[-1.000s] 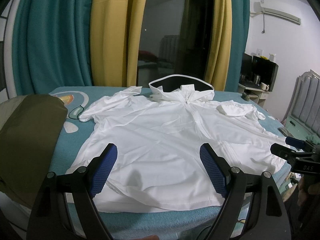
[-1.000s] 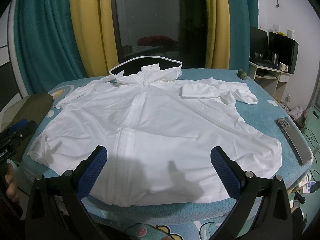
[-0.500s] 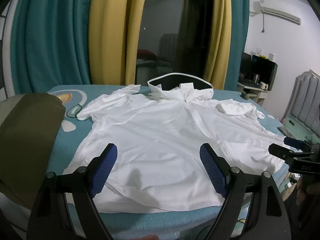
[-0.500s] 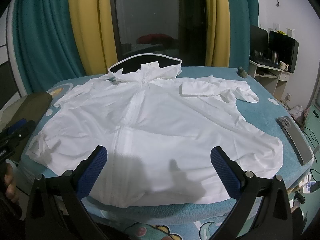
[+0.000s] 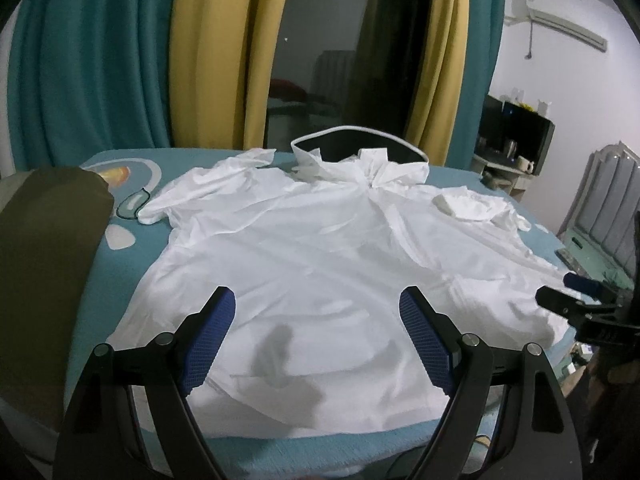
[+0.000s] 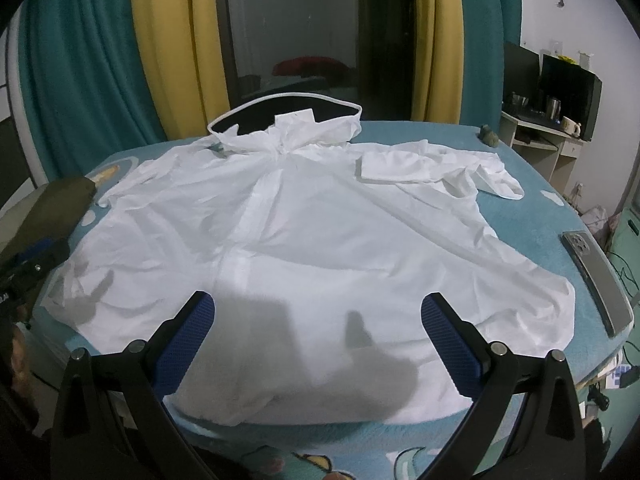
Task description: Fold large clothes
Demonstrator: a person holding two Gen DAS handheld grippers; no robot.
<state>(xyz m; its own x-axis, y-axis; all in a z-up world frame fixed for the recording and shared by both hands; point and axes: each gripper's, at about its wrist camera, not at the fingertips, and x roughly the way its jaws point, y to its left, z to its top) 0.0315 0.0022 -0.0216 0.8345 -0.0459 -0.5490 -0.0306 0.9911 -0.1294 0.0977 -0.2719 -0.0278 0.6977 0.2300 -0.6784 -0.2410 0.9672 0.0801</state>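
Note:
A large white hooded jacket (image 5: 320, 256) (image 6: 320, 236) lies spread face up on a teal bed cover (image 5: 128, 264) (image 6: 532, 224), zipper running down the middle, hood at the far end, both sleeves folded in near the shoulders. My left gripper (image 5: 316, 334) hovers open above the hem on the jacket's left half, nothing between its blue pads. My right gripper (image 6: 318, 338) is open too, above the hem, casting a shadow on the cloth. Each gripper's tip shows at the edge of the other's view.
An olive-green garment (image 5: 44, 276) lies at the bed's left edge. A phone (image 6: 596, 276) rests on the right edge of the bed. Teal and yellow curtains (image 5: 120, 56) and a dark window stand behind. A desk with a monitor (image 6: 568, 100) is at far right.
Both grippers have edged forward and lower toward the hem, so the jacket looks larger and their shadows on it are stronger. Both stay open.

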